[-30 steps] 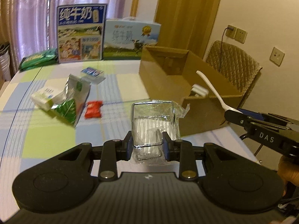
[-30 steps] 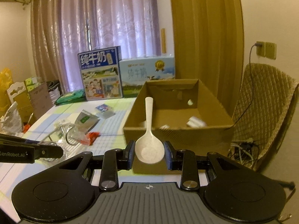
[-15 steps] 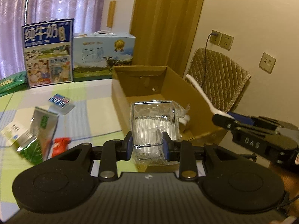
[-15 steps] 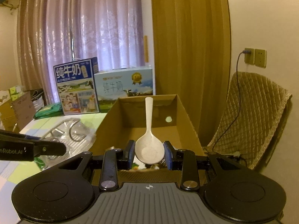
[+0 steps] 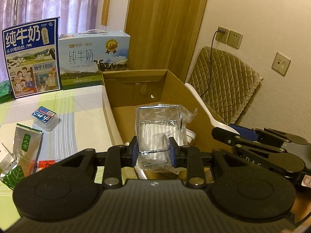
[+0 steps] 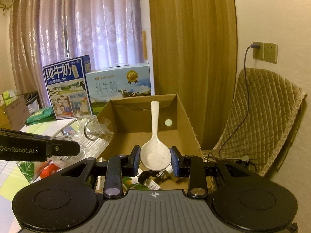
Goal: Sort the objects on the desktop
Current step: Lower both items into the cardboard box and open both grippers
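The left gripper has its fingers closed on a wire rack wrapped in clear plastic, holding it over the near end of an open cardboard box. Just to its right, the right gripper clamps the bowl of a white spoon between its fingers, with the handle pointing away over the inside of the box, where a few small packets lie on the bottom below it. On the table left of the box lie a red packet, a silver and green pouch and, farther back, a small blue-labelled pack. Behind them two milk cartons stand side by side at the far edge of the table, before a curtain. A padded chair stands beyond the box on the right, by the wall.
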The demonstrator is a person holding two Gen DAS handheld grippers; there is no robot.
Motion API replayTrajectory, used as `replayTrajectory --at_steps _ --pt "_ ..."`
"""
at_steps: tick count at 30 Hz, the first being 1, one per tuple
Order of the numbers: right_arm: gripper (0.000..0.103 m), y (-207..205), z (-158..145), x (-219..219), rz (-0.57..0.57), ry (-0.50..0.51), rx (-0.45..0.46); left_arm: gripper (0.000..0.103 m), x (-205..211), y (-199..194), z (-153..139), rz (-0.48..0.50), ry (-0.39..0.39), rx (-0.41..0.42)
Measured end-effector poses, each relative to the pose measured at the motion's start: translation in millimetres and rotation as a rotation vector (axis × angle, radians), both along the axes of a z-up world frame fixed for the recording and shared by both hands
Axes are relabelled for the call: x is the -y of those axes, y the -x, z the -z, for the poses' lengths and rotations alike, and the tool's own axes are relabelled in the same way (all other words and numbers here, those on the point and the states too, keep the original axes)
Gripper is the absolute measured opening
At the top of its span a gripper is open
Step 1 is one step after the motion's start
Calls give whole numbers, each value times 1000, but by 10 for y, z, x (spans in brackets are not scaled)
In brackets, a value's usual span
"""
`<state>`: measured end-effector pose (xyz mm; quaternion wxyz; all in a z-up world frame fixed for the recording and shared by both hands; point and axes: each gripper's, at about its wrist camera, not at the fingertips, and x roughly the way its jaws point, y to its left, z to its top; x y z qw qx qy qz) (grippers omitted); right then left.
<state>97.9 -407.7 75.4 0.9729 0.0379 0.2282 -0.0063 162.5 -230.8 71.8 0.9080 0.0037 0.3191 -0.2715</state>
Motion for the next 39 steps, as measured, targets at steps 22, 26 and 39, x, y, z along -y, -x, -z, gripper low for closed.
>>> replayTrajectory --at_steps 22,26,39 --pt "30 -59 59 -18 -2 -10 -19 28 -175 32 50 -16 13 9" --pt "30 -88 50 -63 -13 -12 -18 28 -232 83 68 -26 16 6" --pt "53 130 84 -135 -20 -37 -33 43 -499 253 108 -83 35 -15"
